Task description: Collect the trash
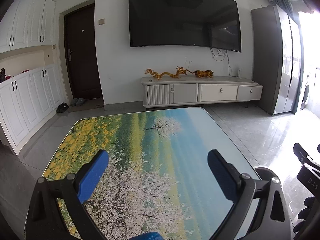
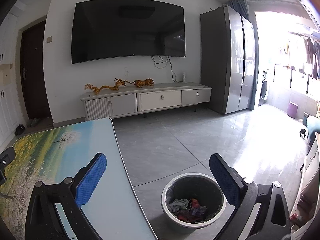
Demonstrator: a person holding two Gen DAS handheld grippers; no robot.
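Note:
A round white bin [image 2: 192, 223] with a dark liner stands on the floor right of the table, with crumpled trash [image 2: 188, 210] inside. My right gripper [image 2: 158, 168] is open and empty, above the table's right edge and the bin. My left gripper [image 1: 158, 164] is open and empty over the table with the landscape print [image 1: 140, 140]. The bin's rim [image 1: 264, 170] shows at the right in the left wrist view, behind the right finger. No loose trash shows on the table.
A TV cabinet [image 2: 148, 100] with ornaments stands under a wall TV [image 2: 128, 30]. A grey fridge [image 2: 228, 60] is at the right, a dark door [image 1: 82, 54] and white cupboards [image 1: 26, 100] at the left. The right gripper's body [image 1: 308, 166] shows at the left view's right edge.

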